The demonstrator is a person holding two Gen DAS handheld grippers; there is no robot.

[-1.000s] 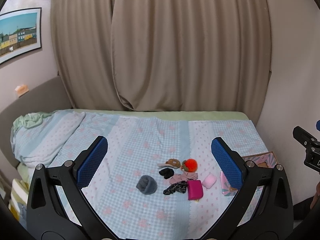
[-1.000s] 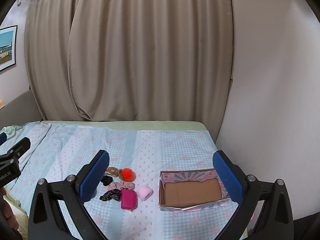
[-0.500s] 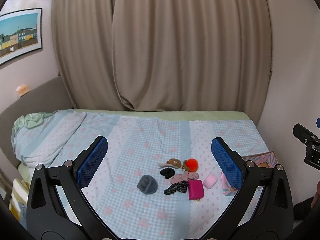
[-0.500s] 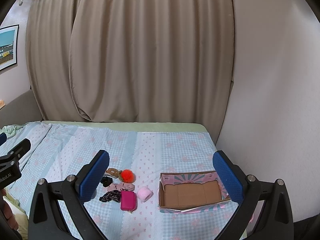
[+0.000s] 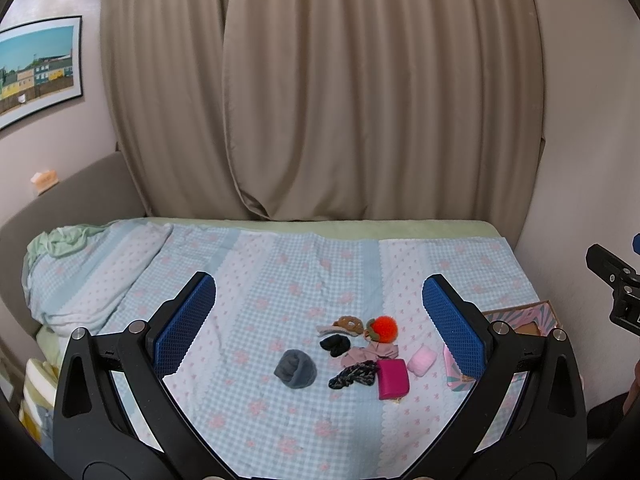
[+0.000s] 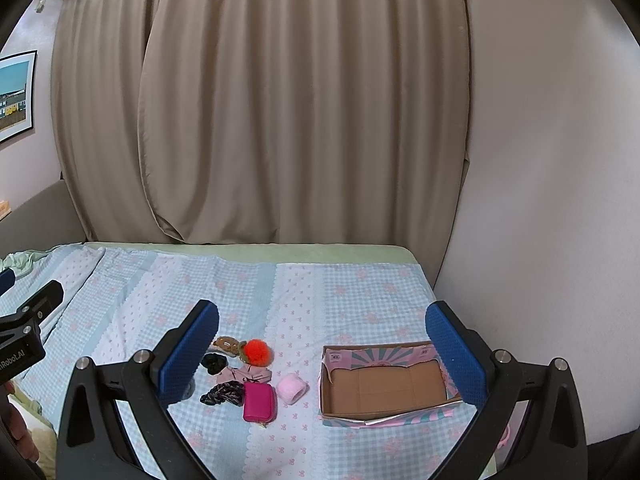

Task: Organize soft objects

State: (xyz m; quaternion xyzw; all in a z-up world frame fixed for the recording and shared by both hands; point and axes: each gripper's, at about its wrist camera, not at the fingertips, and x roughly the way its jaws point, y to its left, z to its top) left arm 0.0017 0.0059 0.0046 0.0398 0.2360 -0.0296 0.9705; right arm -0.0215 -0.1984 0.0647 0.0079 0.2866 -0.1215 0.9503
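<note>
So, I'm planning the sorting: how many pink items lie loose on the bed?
3: magenta pouch, pale pink roll beside it, dusty-pink fabric piece behind. Others may hide underneath.

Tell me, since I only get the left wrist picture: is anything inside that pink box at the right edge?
Observer: No. The box is open-topped and empty. Only its bare brown cardboard floor shows.
Operator: Are the other tongs holding something?
Observer: No. The right tongs are open, with nothing between them.
Operator: What lies closest to the box?
Observer: The pale pink roll. It lies apart from the box's left wall, with bedspread showing between them.
</note>
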